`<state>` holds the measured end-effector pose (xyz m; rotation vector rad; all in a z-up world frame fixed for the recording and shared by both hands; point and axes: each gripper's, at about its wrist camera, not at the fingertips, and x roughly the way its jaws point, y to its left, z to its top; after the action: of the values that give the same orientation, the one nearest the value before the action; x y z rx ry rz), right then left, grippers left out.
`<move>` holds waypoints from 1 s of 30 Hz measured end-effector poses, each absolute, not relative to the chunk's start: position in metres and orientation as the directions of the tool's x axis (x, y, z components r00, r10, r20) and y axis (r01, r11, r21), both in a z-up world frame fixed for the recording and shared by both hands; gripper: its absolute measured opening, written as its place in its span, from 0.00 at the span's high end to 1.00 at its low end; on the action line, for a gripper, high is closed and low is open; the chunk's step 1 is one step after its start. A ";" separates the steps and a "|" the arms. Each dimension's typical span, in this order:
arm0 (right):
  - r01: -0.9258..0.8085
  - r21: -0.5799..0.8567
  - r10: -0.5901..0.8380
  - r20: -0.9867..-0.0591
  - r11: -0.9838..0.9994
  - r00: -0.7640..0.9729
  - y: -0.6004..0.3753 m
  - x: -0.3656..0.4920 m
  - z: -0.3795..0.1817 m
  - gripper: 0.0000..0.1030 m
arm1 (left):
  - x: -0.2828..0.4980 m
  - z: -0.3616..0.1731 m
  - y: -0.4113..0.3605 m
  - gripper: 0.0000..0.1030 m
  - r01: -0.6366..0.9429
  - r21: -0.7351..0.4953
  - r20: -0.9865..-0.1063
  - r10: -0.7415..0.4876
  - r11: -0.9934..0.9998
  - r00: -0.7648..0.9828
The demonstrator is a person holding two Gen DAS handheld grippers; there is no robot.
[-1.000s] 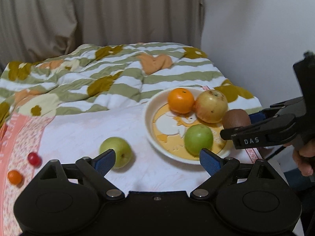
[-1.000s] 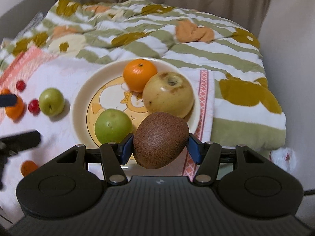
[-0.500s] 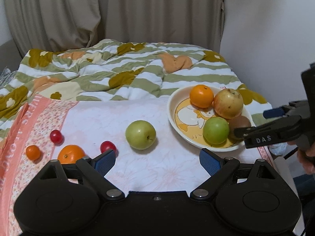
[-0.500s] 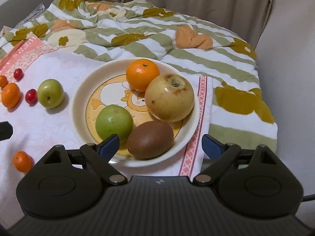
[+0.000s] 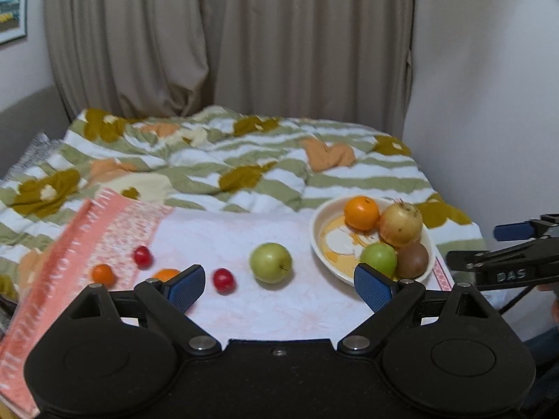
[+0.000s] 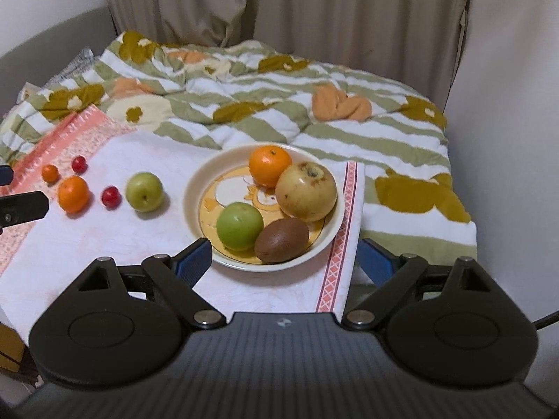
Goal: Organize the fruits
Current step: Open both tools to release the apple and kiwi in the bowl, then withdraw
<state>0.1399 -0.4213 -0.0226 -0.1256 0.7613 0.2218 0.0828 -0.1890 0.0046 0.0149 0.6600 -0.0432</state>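
Both grippers have pulled up and back from the plate (image 6: 195, 188) since a second ago; the kiwi (image 6: 281, 240) that sat between the right gripper's (image 6: 283, 258) pads then now lies on the plate. That gripper's jaws have just been opening and stand wide with nothing between them. Left gripper (image 5: 279, 288) is likewise spread wide and empty, hovering over the cloth.

Largest to smallest:
- Bed quilt (image 6: 314, 80), striped green and white, is the base layer. One.
- Pink-and-white cloth (image 6: 104, 244) is spread over the quilt's near end, probably to give a flat, clean work surface. One.
- Plate sits at the cloth's right end, next to the patterned border; it looks to be the collection point. One.
- On the plate, four fruits are packed to the right half and touching each other: one yellowish apple (image 6: 306, 191), one green apple (image 6: 240, 226), one orange (image 6: 270, 165), one kiwi. The left part of the plate is still bare, so there's room.
- Loose on the cloth, five: one green apple (image 6: 144, 192) just left of the plate, one orange (image 6: 73, 193), two small red fruits (image 6: 111, 196) (image 6: 79, 164), one tiny orange fruit (image 6: 50, 173) farthest left.

Totals: apples three (two green, one yellowish), oranges two, kiwi one, small red two, tiny orange one.

My read: drop-off done, the loose green apple is the nearest next pick, and it lies ahead of the left gripper in the left wrist view (image 5: 270, 262). Round fruit on soft bedding could roll if nudged.
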 end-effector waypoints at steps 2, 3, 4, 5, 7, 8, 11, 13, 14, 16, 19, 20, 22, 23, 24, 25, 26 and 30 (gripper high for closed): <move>-0.245 -0.016 0.169 -0.680 0.969 0.713 -0.421 0.132 -0.014 0.00 | 0.072 0.011 -0.183 0.08 0.026 0.016 -0.596 -0.011 1.000 0.803; -0.247 -0.009 0.177 -0.673 0.969 0.718 -0.420 0.128 -0.010 0.00 | 0.066 0.015 -0.179 0.08 0.014 0.026 -0.587 0.004 1.000 0.810; -0.251 -0.004 0.186 -0.663 0.968 0.725 -0.419 0.124 -0.005 0.00 | 0.061 0.018 -0.174 0.08 0.000 0.036 -0.578 0.021 0.999 0.816; -0.254 -0.001 0.190 -0.657 0.967 0.729 -0.418 0.122 -0.002 0.00 | 0.056 0.020 -0.168 0.08 -0.015 0.046 -0.570 0.038 0.999 0.821; -0.257 0.000 0.195 -0.647 0.967 0.737 -0.413 0.116 0.004 0.00 | 0.050 0.023 -0.156 0.08 -0.037 0.060 -0.560 0.064 0.998 0.826; -0.257 0.000 0.197 -0.642 0.966 0.741 -0.410 0.113 0.007 0.00 | 0.047 0.025 -0.149 0.08 -0.049 0.064 -0.554 0.077 0.997 0.829; -0.254 0.012 0.204 -0.631 0.967 0.748 -0.399 0.104 0.014 0.00 | 0.041 0.029 -0.125 0.01 -0.081 0.071 -0.537 0.107 0.994 0.837; -0.243 0.017 0.199 -0.633 0.970 0.749 -0.389 0.100 0.015 0.00 | 0.038 0.029 -0.109 0.00 -0.098 0.086 -0.521 0.128 0.991 0.844; -0.236 0.016 0.192 -0.634 0.972 0.749 -0.384 0.099 0.015 0.00 | 0.038 0.029 -0.102 0.00 -0.100 0.097 -0.518 0.136 0.990 0.844; -0.220 0.012 0.178 -0.632 0.975 0.754 -0.373 0.095 0.014 0.00 | 0.040 0.026 -0.087 0.00 -0.098 0.118 -0.527 0.146 0.988 0.837; -0.192 0.009 0.154 -0.636 0.981 0.756 -0.352 0.088 0.010 0.00 | 0.045 0.020 -0.065 0.00 -0.064 0.113 -0.550 0.116 0.992 0.827; -0.178 0.007 0.141 -0.639 0.984 0.756 -0.346 0.086 0.009 0.00 | 0.048 0.018 -0.058 0.00 -0.045 0.108 -0.560 0.098 0.993 0.823; -0.143 0.010 0.116 -0.647 0.990 0.754 -0.334 0.081 0.006 0.00 | 0.052 0.015 -0.047 0.00 -0.010 0.108 -0.572 0.070 0.994 0.817; -0.126 0.019 0.108 -0.650 0.992 0.752 -0.328 0.079 0.004 0.00 | 0.054 0.014 -0.043 0.00 0.010 0.112 -0.575 0.057 0.994 0.816; -0.110 0.027 0.101 -0.654 0.994 0.749 -0.323 0.078 0.002 0.00 | 0.056 0.012 -0.038 0.00 0.031 0.118 -0.578 0.043 0.993 0.815; -0.091 0.033 0.090 -0.657 0.995 0.748 -0.317 0.076 0.000 0.00 | 0.058 0.011 -0.034 0.00 0.051 0.121 -0.582 0.029 0.991 0.812; -0.064 0.036 0.072 -0.658 0.997 0.750 -0.312 0.074 -0.001 0.00 | 0.061 0.009 -0.030 0.00 0.072 0.122 -0.587 0.013 0.990 0.809; 0.027 0.040 0.005 -0.650 0.999 0.760 -0.293 0.068 -0.008 0.00 | 0.070 0.000 -0.013 0.00 0.154 0.104 -0.599 -0.062 0.983 0.799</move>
<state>0.0675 -0.2931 -0.0082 0.0478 0.7081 -0.0119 0.0703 -0.0131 0.0004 0.1503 0.6360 -0.1162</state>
